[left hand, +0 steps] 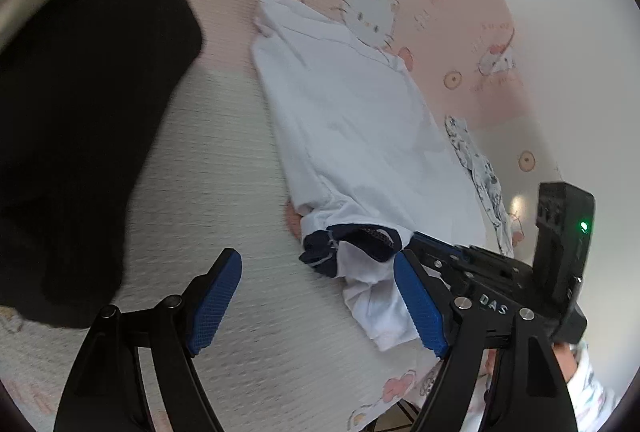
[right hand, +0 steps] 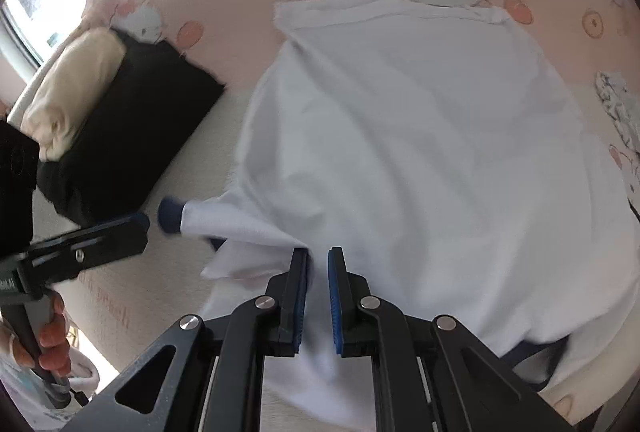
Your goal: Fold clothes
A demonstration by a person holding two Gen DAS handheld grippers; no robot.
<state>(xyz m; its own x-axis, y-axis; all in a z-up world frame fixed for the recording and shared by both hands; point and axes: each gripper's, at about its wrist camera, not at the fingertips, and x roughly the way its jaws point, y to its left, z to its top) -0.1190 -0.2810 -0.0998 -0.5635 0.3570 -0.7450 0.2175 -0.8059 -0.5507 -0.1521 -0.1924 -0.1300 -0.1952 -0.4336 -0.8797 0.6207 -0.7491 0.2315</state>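
- So the white T-shirt (right hand: 400,136) is lying spread out on a bed, on top of a pink and cream sheet (left hand: 248,312) printed with cartoon cats and flowers. The shirt has navy trim on the sleeve cuff (right hand: 171,215) and at the collar.
- The right gripper (right hand: 318,296) comes down on the near edge of the shirt, close to that sleeve. Its jaws are drawn in to a narrow gap, with white fabric bunched right between the blue pads; looks like a pinch on the shirt edge, though the pads aren't fully flat against each other.
- The left gripper (left hand: 320,304) has its jaws spread wide, nothing in them. It hangs over the sleeve end of the shirt, with the bunched sleeve sitting between the two blue pads but not touched by either.
- From the right wrist view a person's hand (right hand: 50,344) is wrapped around the left gripper's handle.
- Off to the left of the shirt sits a folded black garment (right hand: 132,128) with a rolled cream one (right hand: 72,88) on top of it.
- A small grey-patterned cloth (left hand: 480,176) lies just beside the shirt's right edge.
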